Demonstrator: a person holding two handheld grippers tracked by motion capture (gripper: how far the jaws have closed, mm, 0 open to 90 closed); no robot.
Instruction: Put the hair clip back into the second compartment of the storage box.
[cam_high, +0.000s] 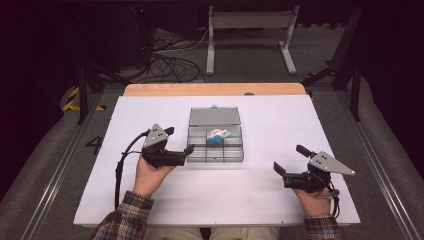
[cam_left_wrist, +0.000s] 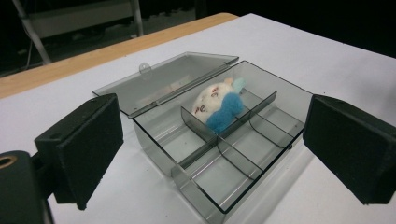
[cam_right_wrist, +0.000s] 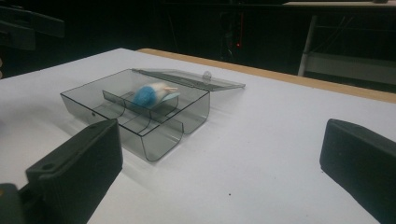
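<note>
Open box (cam_high: 216, 144), toy (cam_high: 217, 135) in its 12 o'clock middle cell; we square the empty, wide left gripper (cam_high: 181, 141) on the lid (cam_high: 214, 116), right gripper (cam_high: 289, 162) wide, empty, idle.

Left gripper (cam_high: 181, 141) held in left hand (cam_high: 150, 176), jaws wide apart, pointing right. Right gripper (cam_high: 290, 159) held in right hand (cam_high: 312, 199), jaws wide apart, pointing left. Plaid sleeves (cam_high: 126, 219) at both wrists.
</note>
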